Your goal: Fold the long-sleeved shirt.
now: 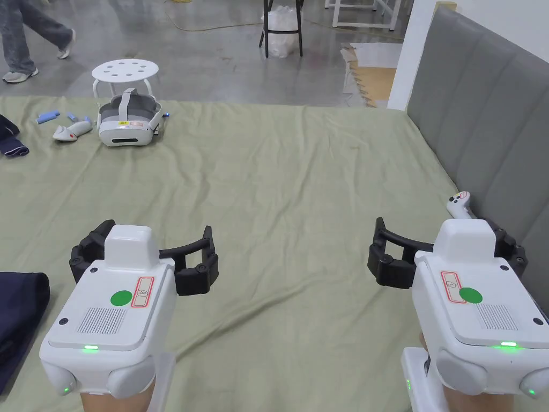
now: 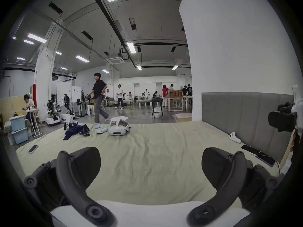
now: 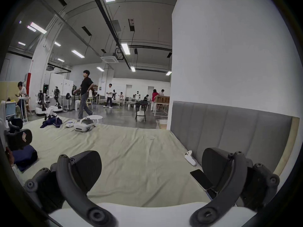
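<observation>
A dark navy garment lies folded in a thick stack at the bed's near left edge, partly cut off by the frame; it is also low on the left in the right gripper view. A second navy garment lies crumpled at the far left of the bed. My left gripper hovers open over the bare sheet, just right of the folded stack, with nothing between its jaws. My right gripper is open and empty too, near the headboard.
The bed has a pale green sheet and a grey padded headboard along its right side. A white headset and controller lie far left, another controller and a phone lie by the headboard. A person walks past a white stool.
</observation>
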